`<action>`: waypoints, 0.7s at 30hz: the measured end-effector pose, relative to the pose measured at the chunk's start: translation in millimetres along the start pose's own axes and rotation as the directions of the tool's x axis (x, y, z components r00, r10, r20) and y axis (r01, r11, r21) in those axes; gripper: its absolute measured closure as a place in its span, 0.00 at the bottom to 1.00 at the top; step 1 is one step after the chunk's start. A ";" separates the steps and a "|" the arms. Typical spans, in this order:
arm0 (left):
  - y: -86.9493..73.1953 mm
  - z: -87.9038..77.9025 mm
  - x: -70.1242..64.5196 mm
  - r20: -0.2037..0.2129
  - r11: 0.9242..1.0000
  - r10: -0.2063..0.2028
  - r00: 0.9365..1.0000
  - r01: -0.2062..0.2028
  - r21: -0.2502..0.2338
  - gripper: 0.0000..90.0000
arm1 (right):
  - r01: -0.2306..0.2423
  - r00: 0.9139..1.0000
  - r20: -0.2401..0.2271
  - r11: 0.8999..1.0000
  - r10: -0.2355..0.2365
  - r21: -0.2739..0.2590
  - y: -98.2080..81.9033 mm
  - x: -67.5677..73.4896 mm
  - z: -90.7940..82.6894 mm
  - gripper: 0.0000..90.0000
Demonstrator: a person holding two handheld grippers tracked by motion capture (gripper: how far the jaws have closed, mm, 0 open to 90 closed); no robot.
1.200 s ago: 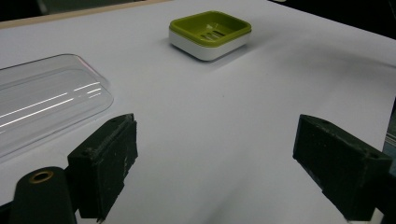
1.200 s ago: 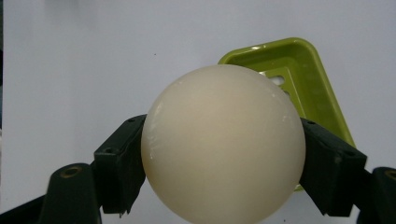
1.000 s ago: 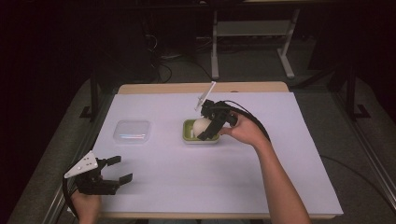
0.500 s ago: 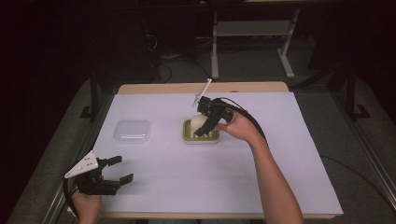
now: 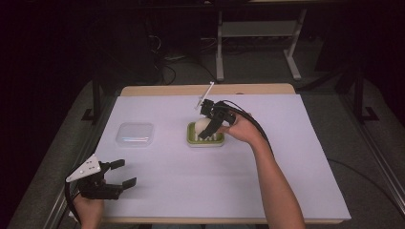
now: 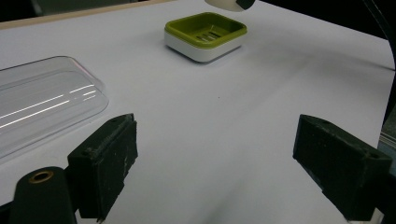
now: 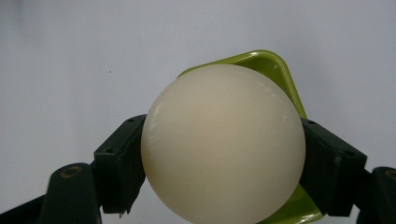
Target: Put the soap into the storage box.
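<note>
A cream-white ball [image 7: 224, 144] sits clamped between the jaws of my right gripper [image 7: 224, 168], which is shut on it. Under it is a green soap dish [image 7: 275, 65] with a white base. In the high view the right gripper [image 5: 206, 129] holds the ball [image 5: 201, 127] over the left part of the dish [image 5: 216, 142] at mid-table. My left gripper [image 5: 125, 172] rests open near the front left corner, nothing between its jaws. In the left gripper view, that gripper [image 6: 215, 168] faces the dish [image 6: 187, 25], with the ball [image 6: 224, 3] just above it.
A clear plastic lid [image 5: 135, 134] lies flat left of the dish, also close at the left in the left gripper view [image 6: 42, 102]. A white sheet [image 5: 296, 157] covers the table. A cable [image 5: 255, 126] trails from the right gripper along the forearm.
My right gripper, with the ball in it, has shifted slightly left over the dish. The left gripper has stayed put.
</note>
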State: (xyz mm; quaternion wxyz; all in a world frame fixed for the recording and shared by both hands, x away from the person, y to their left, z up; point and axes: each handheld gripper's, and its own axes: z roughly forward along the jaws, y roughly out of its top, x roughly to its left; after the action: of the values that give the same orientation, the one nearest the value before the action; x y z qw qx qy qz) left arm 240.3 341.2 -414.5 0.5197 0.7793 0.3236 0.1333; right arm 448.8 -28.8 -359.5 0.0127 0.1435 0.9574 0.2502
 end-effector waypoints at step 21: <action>-0.8 0.0 -0.4 0.001 1.000 -0.011 1.000 0.011 -0.004 0.15 | -0.041 0.999 0.013 0.999 0.041 0.025 -1.9 -12.2 16.1 0.26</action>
State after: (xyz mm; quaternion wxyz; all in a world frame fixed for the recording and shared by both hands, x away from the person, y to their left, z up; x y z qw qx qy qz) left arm 239.7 341.1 -415.1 0.5222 0.7766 0.3273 0.1308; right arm 461.5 -26.1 -375.1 0.0115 0.1647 0.9573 0.2374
